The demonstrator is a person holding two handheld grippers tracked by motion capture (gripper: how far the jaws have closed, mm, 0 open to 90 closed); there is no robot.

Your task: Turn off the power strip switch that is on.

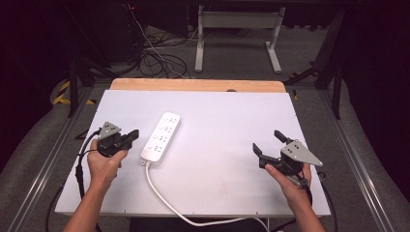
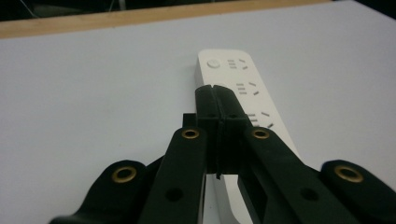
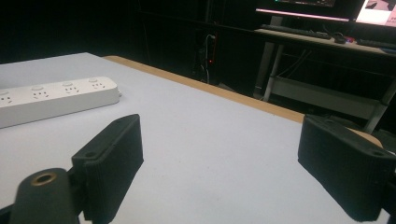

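White power strip [image 1: 161,137] lies untouched on the worktop [image 1: 227,121]; left gripper [image 1: 129,137] fingers are pressed together, right gripper [image 1: 269,142] fingers spread, no handling evident yet.

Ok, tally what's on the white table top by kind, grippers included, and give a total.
Power strip: 1, white, with its cord.
Grippers: 2, the left gripper shut, the right gripper open.
Total: 3

Glossy white plastic power strip [image 1: 161,137]
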